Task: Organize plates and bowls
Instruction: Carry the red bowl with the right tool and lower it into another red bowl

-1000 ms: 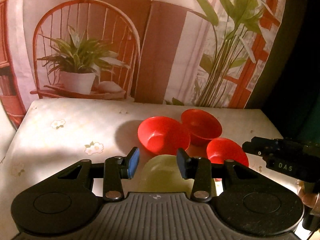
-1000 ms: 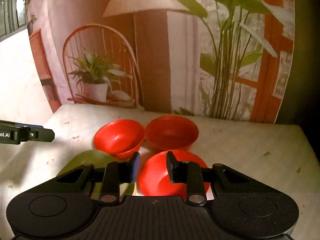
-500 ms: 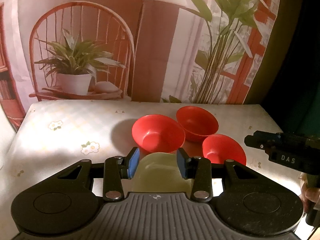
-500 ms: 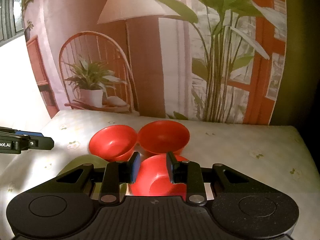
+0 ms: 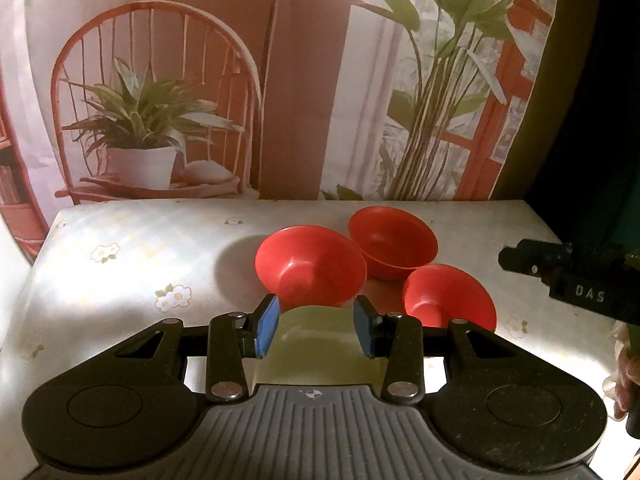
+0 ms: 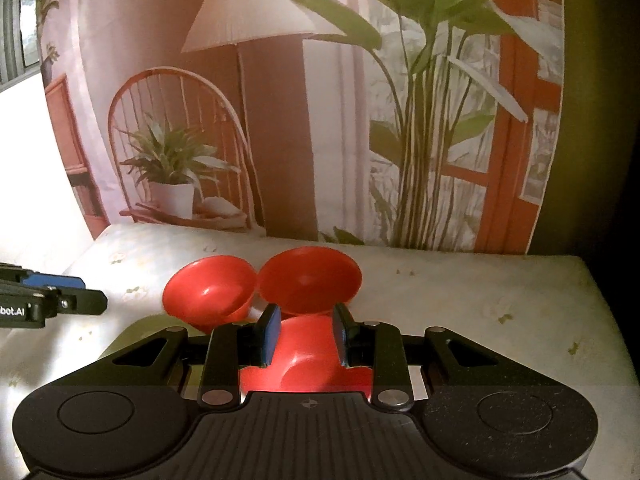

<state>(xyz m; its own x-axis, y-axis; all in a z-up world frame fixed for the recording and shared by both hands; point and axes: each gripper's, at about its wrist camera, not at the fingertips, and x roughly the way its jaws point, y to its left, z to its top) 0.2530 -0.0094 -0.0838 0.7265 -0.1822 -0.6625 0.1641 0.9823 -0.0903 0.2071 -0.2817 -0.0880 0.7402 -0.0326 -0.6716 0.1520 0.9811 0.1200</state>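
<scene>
Three red bowls stand close together on the flowered tablecloth: one on the left (image 5: 310, 266), one behind it (image 5: 394, 248), one nearer on the right (image 5: 448, 300). A pale green plate (image 5: 320, 352) lies in front of them, right under my left gripper (image 5: 316, 328), which is open with nothing touching its blue pads. My right gripper (image 6: 304, 334) hovers open over the nearest red bowl (image 6: 308, 364), whose rim shows in the gap between the fingers. The other two red bowls (image 6: 210, 292) (image 6: 310, 280) lie just beyond it.
The table (image 5: 120, 248) ends at a printed backdrop (image 5: 280, 100) of a chair, lamp and plants. Its right edge drops into darkness. The right gripper (image 5: 560, 276) shows at the right of the left wrist view, and the left gripper (image 6: 80, 300) at the left of the right wrist view.
My right gripper has crept forward, so the nearest red bowl now sits lower, between and under its fingers. The left gripper has barely shifted.
</scene>
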